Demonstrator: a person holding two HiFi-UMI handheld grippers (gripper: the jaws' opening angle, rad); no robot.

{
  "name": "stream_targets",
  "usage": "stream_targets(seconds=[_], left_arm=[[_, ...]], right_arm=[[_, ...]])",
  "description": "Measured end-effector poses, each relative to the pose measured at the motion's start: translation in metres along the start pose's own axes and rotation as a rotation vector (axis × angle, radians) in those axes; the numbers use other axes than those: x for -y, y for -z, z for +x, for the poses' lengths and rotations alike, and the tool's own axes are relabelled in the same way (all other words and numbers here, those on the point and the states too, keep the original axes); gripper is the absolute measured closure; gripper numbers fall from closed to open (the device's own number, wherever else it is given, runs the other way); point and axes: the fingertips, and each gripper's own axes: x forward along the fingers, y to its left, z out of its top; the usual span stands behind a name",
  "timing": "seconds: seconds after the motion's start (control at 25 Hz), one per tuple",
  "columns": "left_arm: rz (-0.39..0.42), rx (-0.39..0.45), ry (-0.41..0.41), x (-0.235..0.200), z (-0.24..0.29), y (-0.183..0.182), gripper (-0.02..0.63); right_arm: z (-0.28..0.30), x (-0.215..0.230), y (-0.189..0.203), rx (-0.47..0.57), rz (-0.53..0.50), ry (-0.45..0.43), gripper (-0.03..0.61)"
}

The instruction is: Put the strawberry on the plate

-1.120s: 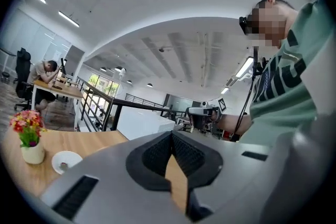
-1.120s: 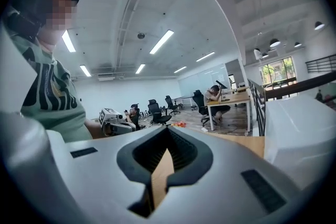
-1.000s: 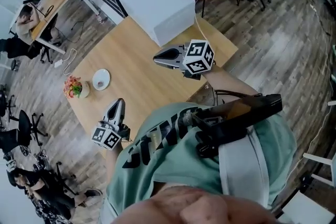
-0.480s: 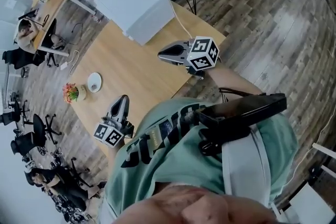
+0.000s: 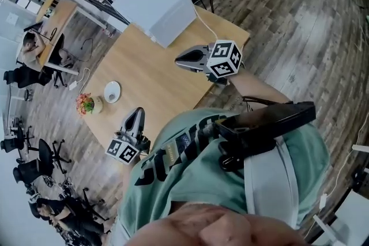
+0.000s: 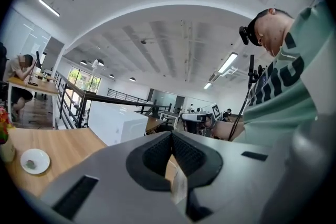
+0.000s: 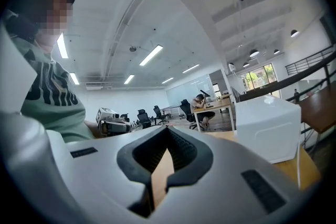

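Wooden table [image 5: 150,75]: white box [image 5: 154,10] on the far edge. Right gripper [image 5: 178,58] hangs over the near-right edge, jaws closed with nothing between them [image 7: 167,131]. Left gripper [image 5: 138,112] sits above the near edge, also closed and empty [image 6: 171,134]. White plate [image 5: 112,91] is by the left corner, well apart from both. A red-and-green cluster in a small white pot [image 5: 87,104] is just beside the plate; can't pick out a single strawberry.

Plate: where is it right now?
In the head view the plate sits at the wooden table's left end, next to the flower pot, ahead of the left gripper.
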Motion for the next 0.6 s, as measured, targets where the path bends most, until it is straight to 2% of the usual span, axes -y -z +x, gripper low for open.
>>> stream_targets(seconds=[0.32,0.44,0.6], left_arm=[[0.007,0.035,0.079,-0.03,-0.152,0.012,0.608],[-0.015,0.035,0.133,-0.035,-0.179,0.019,0.609],[-0.038,0.044,0.214,-0.018,-0.183,0.021,0.609]], right_arm=[[0.09,-0.12,0.02,-0.01,0.028,0.07,0.571],[0.104,-0.16,0.03,-0.055,0.024,0.097,0.571],[0.084,-0.193,0.032,-0.064,0.004,0.167,0.571]])
